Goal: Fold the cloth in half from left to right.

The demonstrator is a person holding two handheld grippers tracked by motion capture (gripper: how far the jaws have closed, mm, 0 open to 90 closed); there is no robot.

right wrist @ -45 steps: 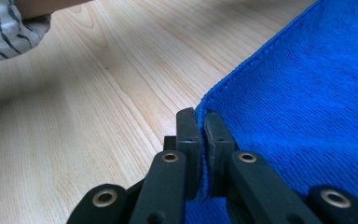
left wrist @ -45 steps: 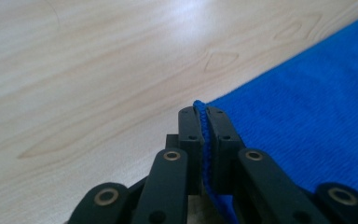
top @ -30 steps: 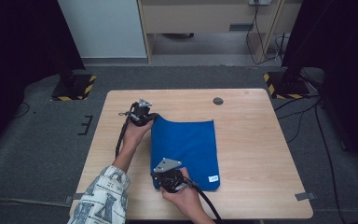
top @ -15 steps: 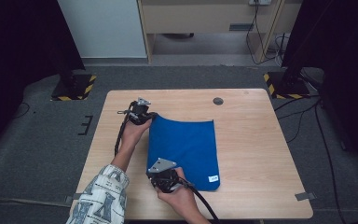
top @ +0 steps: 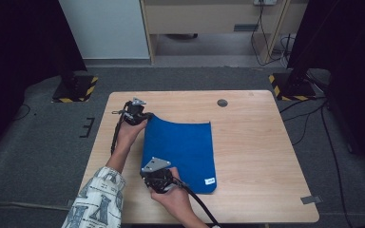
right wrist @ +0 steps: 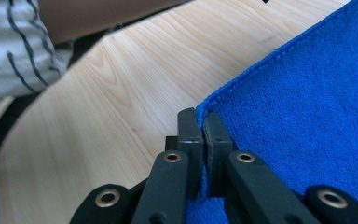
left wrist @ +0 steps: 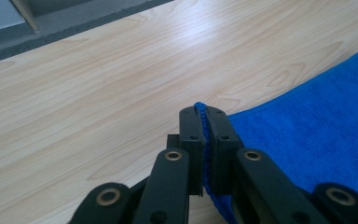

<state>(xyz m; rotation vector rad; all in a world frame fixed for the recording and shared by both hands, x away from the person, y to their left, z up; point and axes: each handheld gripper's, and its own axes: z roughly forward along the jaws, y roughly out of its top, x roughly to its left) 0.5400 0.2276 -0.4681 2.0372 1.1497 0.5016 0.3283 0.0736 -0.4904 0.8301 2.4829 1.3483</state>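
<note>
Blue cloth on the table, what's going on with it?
A person is handling a blue cloth on a wooden table with two hand-held grippers. The left gripper is shut on the cloth's far left corner, the right gripper on its near left corner. That left edge is lifted off the table while the rest lies flat, its small white tag near the front right corner. It looks like a fold or a drag is under way.

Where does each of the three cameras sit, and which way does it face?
High view: above the person's side, looking forward and down on the table; forearms, hands, left claw and right claw show.
Left gripper view: rides the left claw, looking along its jaws.
Right gripper view: rides the right claw; a patterned sleeve shows.
All share the blue cloth, pinched in both claws.
</note>
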